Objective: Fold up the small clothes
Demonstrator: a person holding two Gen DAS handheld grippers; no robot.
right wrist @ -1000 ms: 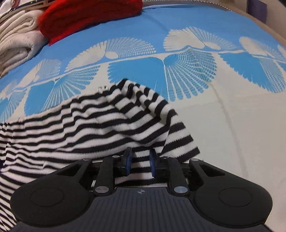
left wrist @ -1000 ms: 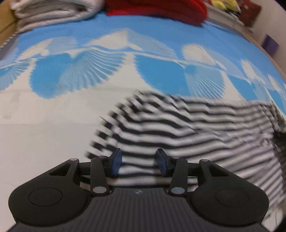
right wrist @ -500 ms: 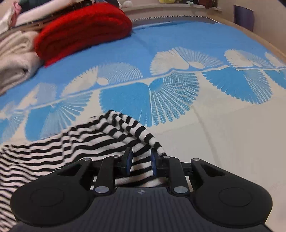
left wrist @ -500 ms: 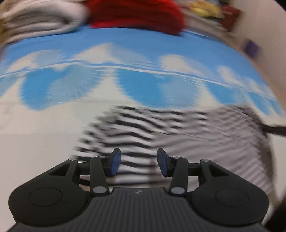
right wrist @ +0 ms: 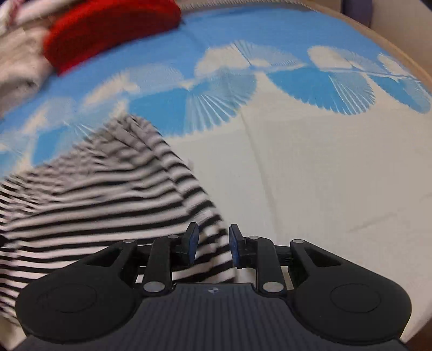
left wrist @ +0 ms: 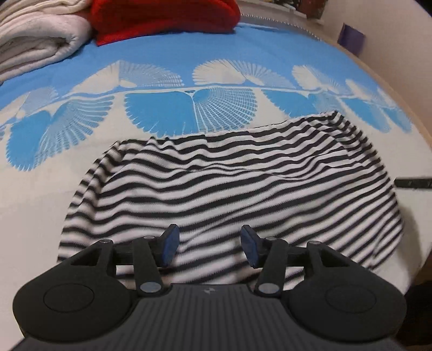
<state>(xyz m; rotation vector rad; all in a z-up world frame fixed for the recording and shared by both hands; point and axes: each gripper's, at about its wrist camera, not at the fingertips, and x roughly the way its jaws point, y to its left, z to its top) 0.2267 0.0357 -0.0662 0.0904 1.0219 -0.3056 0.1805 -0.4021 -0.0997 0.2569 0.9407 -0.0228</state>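
Observation:
A black-and-white striped garment (left wrist: pixel 229 186) lies spread and rumpled on the blue-and-cream patterned bedcover (left wrist: pixel 81 167). My left gripper (left wrist: pixel 209 247) is open, its blue pads apart just above the garment's near edge, holding nothing. In the right wrist view the garment (right wrist: pixel 102 194) lies to the left, blurred by motion. My right gripper (right wrist: pixel 212 244) is over its right near corner with the jaws partly apart and striped cloth between the pads; the cloth looks loose, not pinched.
A folded red knit (left wrist: pixel 164 19) and folded cream blankets (left wrist: pixel 35 48) lie at the far end of the bed. The red knit also shows in the right wrist view (right wrist: pixel 108 32). The bed's edge (right wrist: pixel 399 46) curves along the right.
The right gripper's jaws have opened wider, letting go of the garment's corner. The left gripper stayed open and drew back, and the garment settled flatter on the bed.

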